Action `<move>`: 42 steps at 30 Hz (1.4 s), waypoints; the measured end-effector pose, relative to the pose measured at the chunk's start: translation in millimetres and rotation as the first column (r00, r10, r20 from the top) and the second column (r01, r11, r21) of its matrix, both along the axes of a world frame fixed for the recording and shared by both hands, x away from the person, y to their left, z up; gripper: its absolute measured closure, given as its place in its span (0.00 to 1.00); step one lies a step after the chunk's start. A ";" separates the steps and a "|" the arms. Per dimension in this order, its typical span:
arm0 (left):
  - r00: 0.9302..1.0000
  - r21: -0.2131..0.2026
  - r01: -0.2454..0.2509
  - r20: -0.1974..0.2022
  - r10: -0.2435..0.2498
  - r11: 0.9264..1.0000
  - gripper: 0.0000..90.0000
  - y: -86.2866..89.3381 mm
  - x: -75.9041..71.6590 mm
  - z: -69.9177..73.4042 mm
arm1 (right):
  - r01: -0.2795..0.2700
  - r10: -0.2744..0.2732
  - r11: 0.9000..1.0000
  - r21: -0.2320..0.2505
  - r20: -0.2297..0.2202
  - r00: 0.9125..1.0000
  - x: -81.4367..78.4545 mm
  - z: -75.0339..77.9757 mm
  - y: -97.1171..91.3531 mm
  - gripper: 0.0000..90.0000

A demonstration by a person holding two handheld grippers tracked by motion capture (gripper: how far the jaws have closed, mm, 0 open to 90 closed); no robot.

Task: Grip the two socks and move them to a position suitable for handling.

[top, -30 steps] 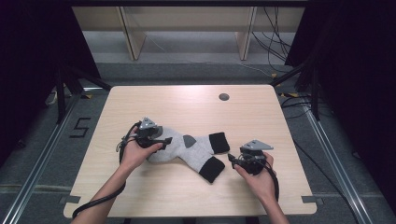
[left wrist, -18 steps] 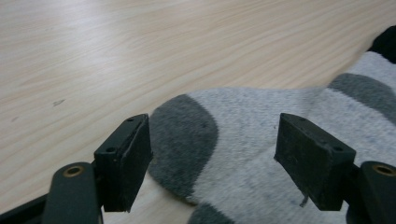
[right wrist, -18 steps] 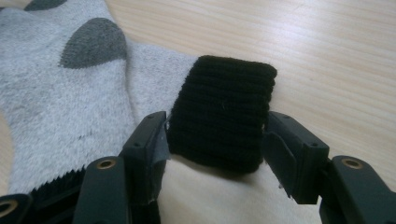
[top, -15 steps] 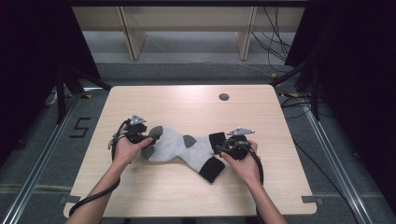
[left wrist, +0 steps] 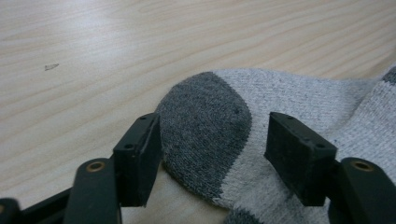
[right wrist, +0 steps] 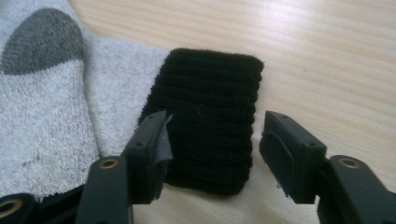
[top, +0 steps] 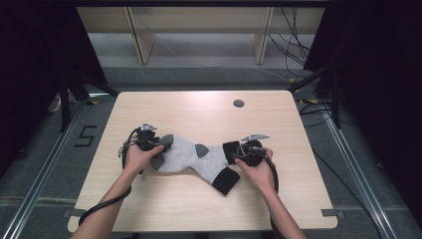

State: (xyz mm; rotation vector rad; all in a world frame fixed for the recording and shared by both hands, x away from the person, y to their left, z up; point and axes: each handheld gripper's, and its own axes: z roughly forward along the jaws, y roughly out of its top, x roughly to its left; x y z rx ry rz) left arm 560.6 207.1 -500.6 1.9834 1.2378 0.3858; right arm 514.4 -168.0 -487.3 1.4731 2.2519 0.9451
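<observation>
These grey socks (top: 191, 158) lying mid-bench (top: 199, 112) are light, limp and will sag, so my left tongs (left wrist: 212, 140), closing but unclenched, straddle a dark toe (left wrist: 205, 126) while my right tongs (right wrist: 210, 140) likewise bracket a black cuff (right wrist: 210, 116).

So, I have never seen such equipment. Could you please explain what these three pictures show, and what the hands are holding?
A person sits at a wooden table and holds a two-jaw tool in each hand. One picture looks down from above. The other two come from small cameras on the tools, looking along their black jaws. Two grey socks with dark toes and black cuffs lie overlapping. The left gripper has a dark toe between its jaws, the right gripper a black cuff. Both have just been closing, but the pads do not press yet, so nothing is held.
</observation>
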 end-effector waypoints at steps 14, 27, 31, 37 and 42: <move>0.995 0.096 0.096 -0.019 -0.094 0.991 0.82 -8.9 -18.9 4.7 | -0.023 0.022 1.000 -0.015 -0.039 0.999 -4.6 7.7 -14.2 0.92; 0.985 0.092 0.172 -0.033 -0.170 0.981 0.81 -30.4 -79.9 5.9 | -0.022 0.020 0.997 -0.073 -0.034 0.999 -41.0 10.3 -38.0 0.91; 0.987 0.076 0.162 -0.034 -0.159 0.984 0.80 -29.1 -76.3 5.4 | -0.024 0.021 0.996 -0.081 -0.038 0.999 -39.8 11.4 -35.8 0.91; 0.989 0.075 0.144 -0.040 -0.141 0.987 0.79 -27.7 -72.8 6.0 | -0.019 0.017 0.997 -0.080 -0.029 0.999 -34.5 10.7 -33.5 0.91; 0.989 0.026 0.131 0.061 -0.132 0.991 0.45 -15.6 -90.1 19.4 | -0.028 0.030 0.998 -0.061 0.024 0.999 -41.8 19.6 -36.4 0.69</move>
